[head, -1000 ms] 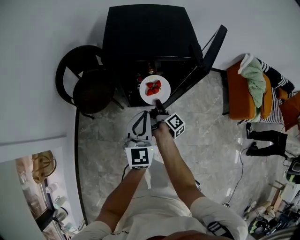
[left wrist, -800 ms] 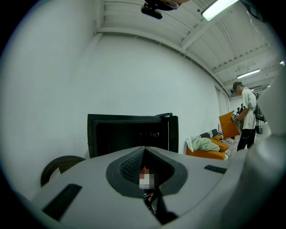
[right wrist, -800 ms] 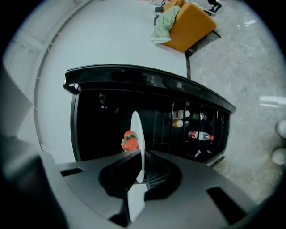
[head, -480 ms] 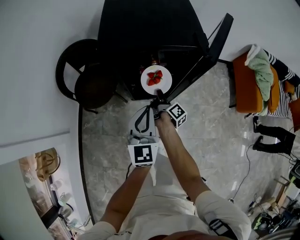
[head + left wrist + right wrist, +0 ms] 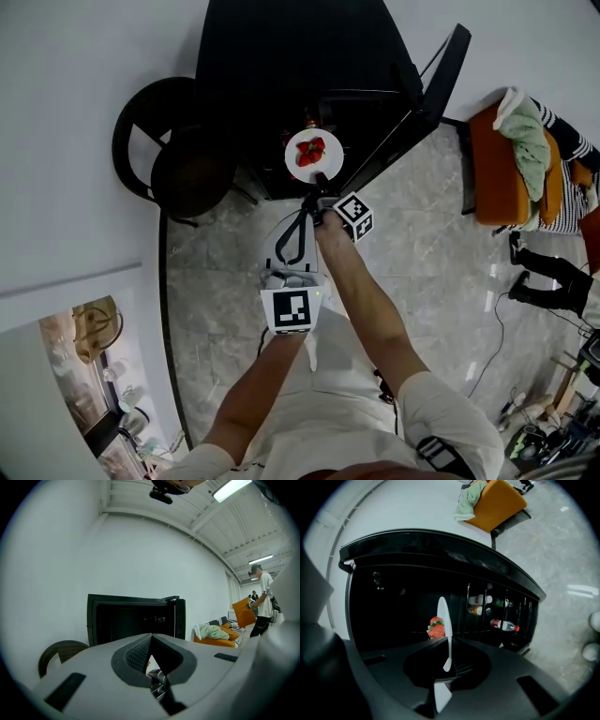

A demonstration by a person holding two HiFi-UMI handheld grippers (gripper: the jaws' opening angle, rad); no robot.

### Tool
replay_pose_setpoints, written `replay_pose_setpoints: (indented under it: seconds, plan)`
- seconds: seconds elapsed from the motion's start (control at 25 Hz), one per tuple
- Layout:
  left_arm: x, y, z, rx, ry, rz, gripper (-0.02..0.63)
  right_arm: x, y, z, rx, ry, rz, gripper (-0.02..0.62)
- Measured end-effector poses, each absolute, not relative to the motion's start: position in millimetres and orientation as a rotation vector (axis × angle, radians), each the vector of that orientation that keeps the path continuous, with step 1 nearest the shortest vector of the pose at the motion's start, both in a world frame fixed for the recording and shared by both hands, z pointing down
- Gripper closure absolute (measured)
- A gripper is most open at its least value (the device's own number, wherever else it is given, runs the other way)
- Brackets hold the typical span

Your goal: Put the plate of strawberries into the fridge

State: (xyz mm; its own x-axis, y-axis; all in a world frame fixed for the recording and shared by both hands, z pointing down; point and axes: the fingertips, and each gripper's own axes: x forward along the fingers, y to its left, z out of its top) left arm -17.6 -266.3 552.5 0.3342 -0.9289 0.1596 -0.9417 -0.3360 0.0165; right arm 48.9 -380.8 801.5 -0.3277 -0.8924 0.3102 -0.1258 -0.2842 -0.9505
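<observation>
Now: my right gripper has its fingers clamped on the near rim of the white plate. The plate sits at the open mouth of the black fridge, with the strawberries on top. My left gripper hangs just behind the right one, fingers together, nothing between them.

Surroundings: the fridge door is swung open to the right. Bottles are racked on that side, clear of the plate. A dark wicker chair stands close on the fridge's left. An orange seat with a green cloth is well apart on the right, and a person stands near it.

Hard to read: the fridge interior is near black and I cannot pick out its shelves. In my right gripper view the plate shows edge-on, with the strawberries half hidden behind it. I cannot tell whether the plate is past the threshold.
</observation>
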Motion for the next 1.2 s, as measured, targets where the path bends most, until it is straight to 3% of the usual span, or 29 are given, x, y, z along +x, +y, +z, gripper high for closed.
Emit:
replay_pose_setpoints:
  seconds: [1.2]
  plan:
    - [-11, -269, 541, 2.519, -1.722, 0.18, 0.603, 53, -425, 860, -1.375, 1.221, -1.743, 0.577]
